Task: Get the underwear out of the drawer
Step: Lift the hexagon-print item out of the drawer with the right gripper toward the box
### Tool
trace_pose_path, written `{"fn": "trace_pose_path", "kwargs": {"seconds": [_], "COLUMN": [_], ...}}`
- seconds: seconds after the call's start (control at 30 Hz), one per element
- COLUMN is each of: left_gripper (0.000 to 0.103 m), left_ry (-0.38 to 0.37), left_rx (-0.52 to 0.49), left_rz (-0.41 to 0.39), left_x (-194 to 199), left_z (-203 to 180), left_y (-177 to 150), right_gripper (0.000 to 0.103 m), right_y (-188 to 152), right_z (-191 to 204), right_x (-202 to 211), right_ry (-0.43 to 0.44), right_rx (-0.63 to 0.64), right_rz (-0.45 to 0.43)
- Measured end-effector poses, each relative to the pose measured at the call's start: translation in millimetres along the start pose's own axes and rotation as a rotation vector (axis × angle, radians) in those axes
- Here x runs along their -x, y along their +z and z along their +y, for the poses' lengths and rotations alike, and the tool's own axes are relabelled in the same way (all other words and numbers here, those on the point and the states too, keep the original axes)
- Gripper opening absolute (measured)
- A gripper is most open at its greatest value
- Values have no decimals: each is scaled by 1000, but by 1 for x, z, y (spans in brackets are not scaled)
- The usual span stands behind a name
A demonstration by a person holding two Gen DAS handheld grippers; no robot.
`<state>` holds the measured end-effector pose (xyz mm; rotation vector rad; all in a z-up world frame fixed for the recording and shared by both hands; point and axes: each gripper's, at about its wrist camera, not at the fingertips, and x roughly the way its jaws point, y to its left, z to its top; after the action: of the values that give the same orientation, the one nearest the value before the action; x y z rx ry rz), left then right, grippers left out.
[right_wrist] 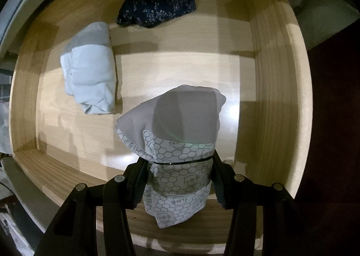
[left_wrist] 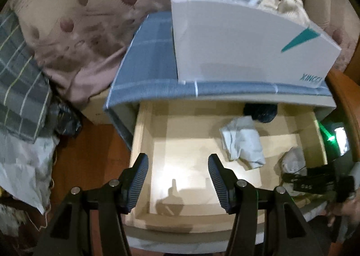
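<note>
Right gripper [right_wrist: 177, 179] clamps patterned underwear [right_wrist: 180, 143]; white box [left_wrist: 247, 37] left-view only.

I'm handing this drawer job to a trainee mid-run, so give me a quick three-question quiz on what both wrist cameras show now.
1. True or false: the right gripper is shut on the hexagon-print underwear.
2. How many other garments lie in the drawer? A) one B) two C) four
3. Fill in: nothing sits between the fingers of the ____ gripper.

Key: 1 true. 2 B: the pale blue underwear and the dark speckled underwear. 3 left.
</note>
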<state>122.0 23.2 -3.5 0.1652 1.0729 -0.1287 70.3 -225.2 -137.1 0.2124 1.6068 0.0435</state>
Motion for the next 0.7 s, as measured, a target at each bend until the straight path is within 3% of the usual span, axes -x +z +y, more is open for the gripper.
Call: {"fn": "trace_pose_path", "kwargs": {"seconds": [0.3,0.47,0.7], "left_gripper": [57,57,57], "left_ry": [39,56,48], "left_rx": [67,112,146], "left_rz": [21,32,15], "left_x": [-30,-41,-42], "left_z": [-3,6,11], "left_y": [-23,-30,-32], "right_gripper": [47,47,47], "right_y": [-8,-19,-25], "right_z": [2,9,10], "right_x": [21,51,116], "right_ry": [-5,-35,2], "right_rx": [14,36,30], "right_rz": [-102,-241,-429]}}
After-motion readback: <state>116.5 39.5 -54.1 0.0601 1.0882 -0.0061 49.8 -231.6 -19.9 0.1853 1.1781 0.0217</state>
